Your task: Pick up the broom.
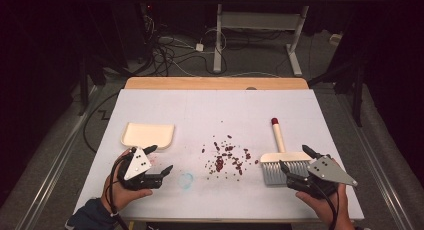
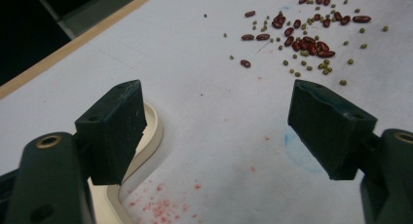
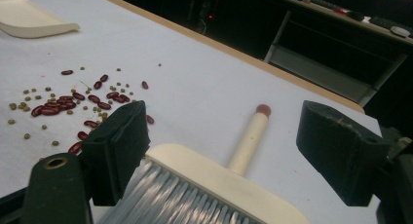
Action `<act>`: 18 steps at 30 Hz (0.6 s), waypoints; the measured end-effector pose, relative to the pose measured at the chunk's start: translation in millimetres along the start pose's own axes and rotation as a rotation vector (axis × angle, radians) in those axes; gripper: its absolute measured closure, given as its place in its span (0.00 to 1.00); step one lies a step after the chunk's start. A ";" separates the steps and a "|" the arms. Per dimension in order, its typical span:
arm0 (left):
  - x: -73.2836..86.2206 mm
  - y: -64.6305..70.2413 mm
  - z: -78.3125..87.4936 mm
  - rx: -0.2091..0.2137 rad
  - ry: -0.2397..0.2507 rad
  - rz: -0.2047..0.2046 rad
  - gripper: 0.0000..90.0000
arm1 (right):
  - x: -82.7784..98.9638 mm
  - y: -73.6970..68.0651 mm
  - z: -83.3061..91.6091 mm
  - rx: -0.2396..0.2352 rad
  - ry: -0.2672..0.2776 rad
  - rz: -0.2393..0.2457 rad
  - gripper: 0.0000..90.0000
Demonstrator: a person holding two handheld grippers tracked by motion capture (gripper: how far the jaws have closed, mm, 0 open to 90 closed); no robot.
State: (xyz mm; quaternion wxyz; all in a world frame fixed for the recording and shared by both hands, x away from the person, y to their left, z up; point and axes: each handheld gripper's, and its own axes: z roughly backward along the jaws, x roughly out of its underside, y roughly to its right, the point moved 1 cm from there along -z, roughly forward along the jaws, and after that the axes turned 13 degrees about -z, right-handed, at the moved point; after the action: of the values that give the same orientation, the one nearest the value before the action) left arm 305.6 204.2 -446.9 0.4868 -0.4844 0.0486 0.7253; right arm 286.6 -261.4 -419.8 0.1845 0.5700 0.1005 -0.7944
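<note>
Among red beans, green specks

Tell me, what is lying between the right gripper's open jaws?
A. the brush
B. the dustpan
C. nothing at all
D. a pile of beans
A: the right gripper is open, and the brush lies flat on the table between its jaws, bristles toward the camera.

white table: cream dustpan, scattered beans, brush.

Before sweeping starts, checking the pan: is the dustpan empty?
Empty as far as shown: the dustpan looks bare, and the beans lie scattered on the table.
</note>
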 end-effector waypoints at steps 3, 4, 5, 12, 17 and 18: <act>0.7 0.3 -1.6 0.004 -0.005 -0.003 0.23 | 2.3 0.2 -0.9 0.003 -0.012 0.002 0.22; 0.3 0.9 -1.9 0.006 -0.003 -0.002 0.23 | 2.3 0.2 -0.9 0.003 -0.012 0.002 0.22; -0.2 1.5 -2.1 0.009 -0.003 -0.006 0.23 | 3.1 0.3 -0.9 0.006 -0.016 0.004 0.22; 1.7 5.0 -3.5 0.022 -0.019 -0.022 0.23 | -1.7 -3.2 -2.3 0.015 -0.027 0.022 0.22; 2.1 4.8 -5.0 0.030 -0.022 -0.024 0.23 | -5.9 -2.3 -6.8 0.027 -0.063 0.037 0.22; 2.2 4.6 -5.7 0.032 -0.027 -0.026 0.23 | -7.3 -1.8 -8.1 0.029 -0.067 0.036 0.22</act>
State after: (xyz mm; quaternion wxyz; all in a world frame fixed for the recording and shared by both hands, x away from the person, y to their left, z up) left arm 305.7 200.1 -453.4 0.5043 -0.4673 0.0473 0.7246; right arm 294.9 -255.5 -415.6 0.1940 0.5473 0.0724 -0.8109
